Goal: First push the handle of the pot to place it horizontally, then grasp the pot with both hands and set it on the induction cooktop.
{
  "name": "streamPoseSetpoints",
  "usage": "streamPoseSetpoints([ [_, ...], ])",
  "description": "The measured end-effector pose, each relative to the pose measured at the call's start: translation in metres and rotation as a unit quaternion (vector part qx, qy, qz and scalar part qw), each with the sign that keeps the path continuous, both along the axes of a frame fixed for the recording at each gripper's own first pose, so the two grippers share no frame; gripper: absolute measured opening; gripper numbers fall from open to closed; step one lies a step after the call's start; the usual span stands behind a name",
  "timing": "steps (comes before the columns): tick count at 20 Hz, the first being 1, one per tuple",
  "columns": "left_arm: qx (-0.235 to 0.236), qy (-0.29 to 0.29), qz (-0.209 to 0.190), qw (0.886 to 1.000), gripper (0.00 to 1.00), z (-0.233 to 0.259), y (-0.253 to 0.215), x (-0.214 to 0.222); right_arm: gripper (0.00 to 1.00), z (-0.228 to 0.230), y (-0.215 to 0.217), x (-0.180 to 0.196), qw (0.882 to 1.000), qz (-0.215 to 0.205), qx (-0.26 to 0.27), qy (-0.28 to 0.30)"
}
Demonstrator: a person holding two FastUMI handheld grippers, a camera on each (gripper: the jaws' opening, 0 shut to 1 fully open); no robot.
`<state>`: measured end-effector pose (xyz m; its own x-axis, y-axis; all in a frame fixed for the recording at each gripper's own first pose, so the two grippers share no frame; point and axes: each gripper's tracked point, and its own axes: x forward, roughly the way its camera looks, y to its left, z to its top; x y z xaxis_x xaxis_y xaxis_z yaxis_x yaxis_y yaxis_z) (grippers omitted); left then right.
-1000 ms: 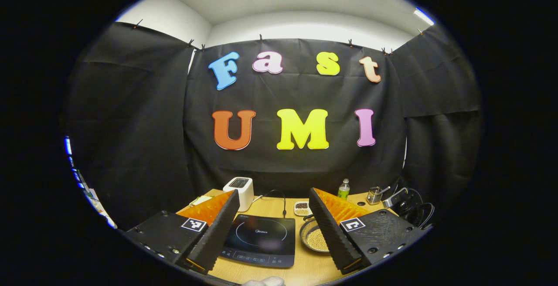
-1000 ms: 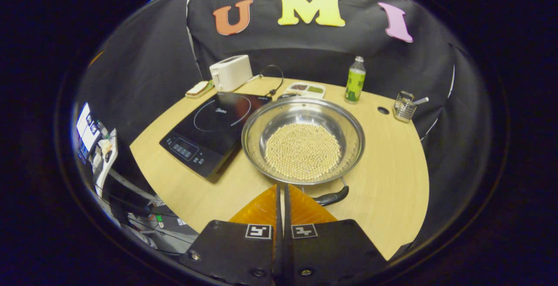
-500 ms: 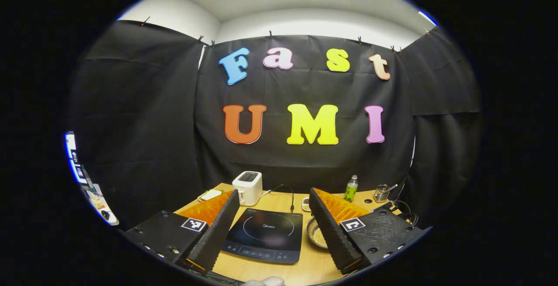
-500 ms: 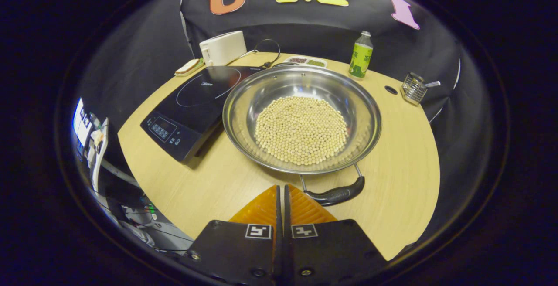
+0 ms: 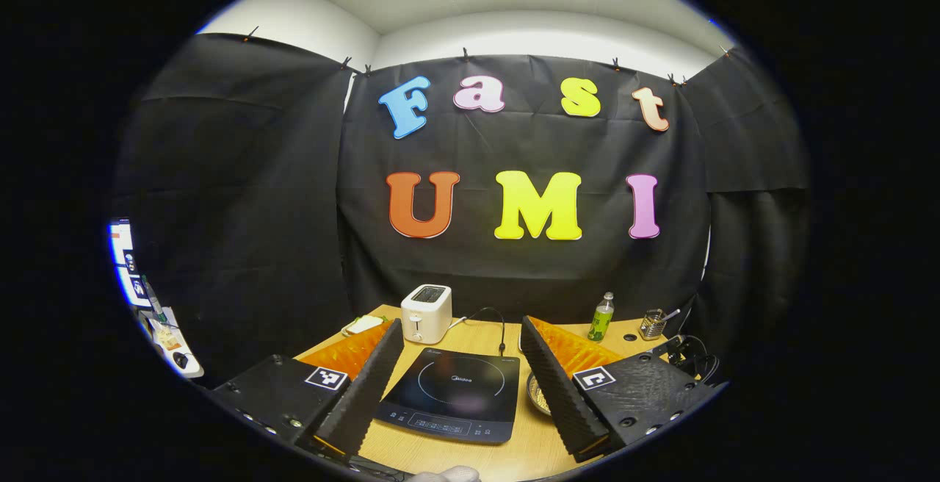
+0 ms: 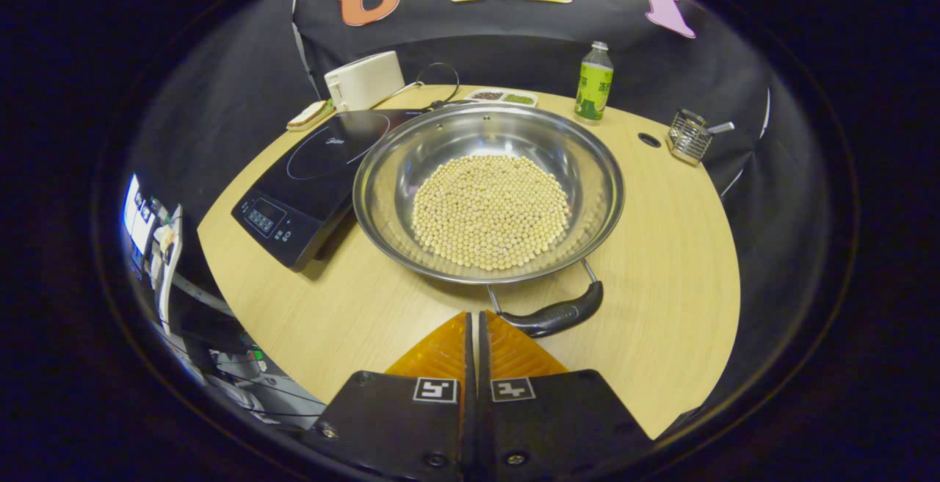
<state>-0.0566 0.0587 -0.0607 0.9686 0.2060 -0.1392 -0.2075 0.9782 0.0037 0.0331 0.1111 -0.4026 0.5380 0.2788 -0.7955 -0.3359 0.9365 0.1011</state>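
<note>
In the right gripper view, the right gripper [image 6: 474, 317] is clenched, its two fingers pressed together with nothing between them. It hangs above the near edge of the wooden surface [image 6: 661, 261], just in front of the pot's handle [image 6: 556, 316], which lies tilted, its right end farther from the camera. I cannot tell if the fingers touch the handle.

The pot [image 6: 382, 173] is a wide steel one with pale beans [image 6: 490, 210] inside. It stands on the surface, and its left rim overlaps the edge of the black cooktop [image 6: 308, 173]. Behind it are a white toaster [image 6: 365, 79], a small divided dish [image 6: 503, 97], a green bottle [image 6: 593, 84] and a wire holder [image 6: 689, 139].

In the left gripper view, the left gripper [image 5: 461, 372] is released, with the fingers wide apart and empty. It is held higher up, at the near edge of the surface. The cooktop [image 5: 455, 394] appears between the fingers, and a small part of the pot [image 5: 537, 394] shows beside the right finger.
</note>
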Motion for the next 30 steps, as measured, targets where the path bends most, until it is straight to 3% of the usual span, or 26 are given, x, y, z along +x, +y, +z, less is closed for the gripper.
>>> streamPoseSetpoints([
  [19,-0.001,0.014,0.021,1.0,0.95,-0.006,-0.032,0.02,0.04,-0.002,-0.056,0.032,1.0,0.019,-0.011,0.005],
  [30,-0.009,0.032,0.059,0.998,0.95,-0.019,-0.059,0.027,0.04,-0.006,-0.092,0.07,0.999,0.044,-0.016,-0.001],
])
